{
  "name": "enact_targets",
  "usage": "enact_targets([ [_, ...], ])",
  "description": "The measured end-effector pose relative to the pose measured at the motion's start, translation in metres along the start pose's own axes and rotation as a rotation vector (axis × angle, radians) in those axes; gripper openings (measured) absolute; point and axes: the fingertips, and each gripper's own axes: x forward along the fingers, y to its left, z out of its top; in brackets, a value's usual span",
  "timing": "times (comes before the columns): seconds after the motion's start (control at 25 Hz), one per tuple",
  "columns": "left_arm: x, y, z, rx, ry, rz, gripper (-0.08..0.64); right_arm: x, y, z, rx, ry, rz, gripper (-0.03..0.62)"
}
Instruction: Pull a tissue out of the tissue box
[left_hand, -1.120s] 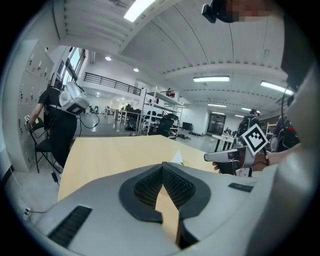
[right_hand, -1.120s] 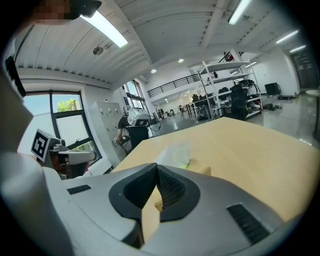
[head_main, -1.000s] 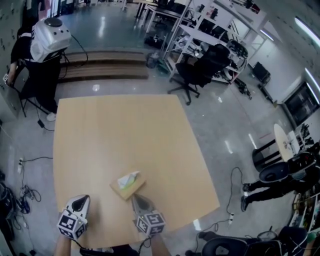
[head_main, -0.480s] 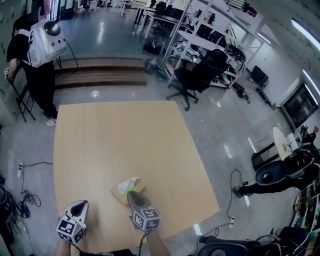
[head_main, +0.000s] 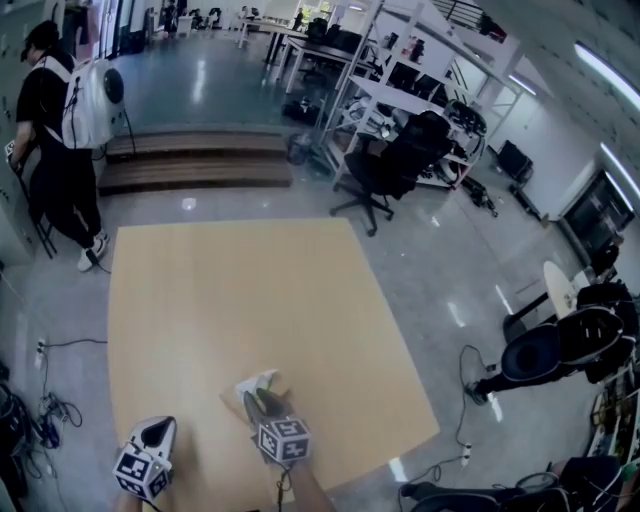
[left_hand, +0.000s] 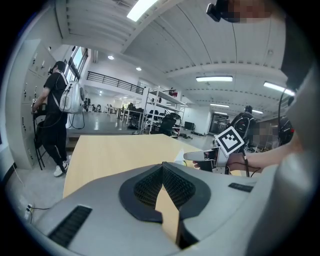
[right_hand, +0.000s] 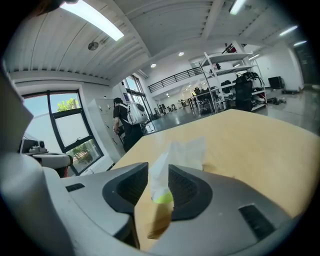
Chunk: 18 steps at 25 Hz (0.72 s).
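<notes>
A low tan tissue box (head_main: 238, 400) lies near the front edge of the wooden table (head_main: 220, 300), with a white tissue (head_main: 256, 381) sticking up from its green slot. My right gripper (head_main: 257, 399) reaches over the box. In the right gripper view its jaws are opening: the tissue (right_hand: 175, 152) stands between the pads without being pressed, above the box (right_hand: 159, 224). My left gripper (head_main: 160, 429) hovers to the left of the box, apart from it, tips together on nothing (left_hand: 163, 168).
At the far left a person with a white backpack (head_main: 62, 150) stands off the table. Behind the table are wooden steps (head_main: 195, 160), a black office chair (head_main: 400, 150) and shelving (head_main: 400, 80). Someone sits at the right (head_main: 560, 350). Cables (head_main: 40, 400) lie on the floor at the left.
My right gripper moved forward and down over the box, and its jaws spread around the tissue. The left gripper kept still. The person with the backpack straightened up.
</notes>
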Motion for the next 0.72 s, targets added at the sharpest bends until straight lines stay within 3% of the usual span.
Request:
enact_targets([
  [0.72, -0.001, 0.007, 0.000, -0.006, -0.005, 0.013, 0.008, 0.013, -0.002, 0.000, 0.023, 0.011, -0.006, 0.133],
])
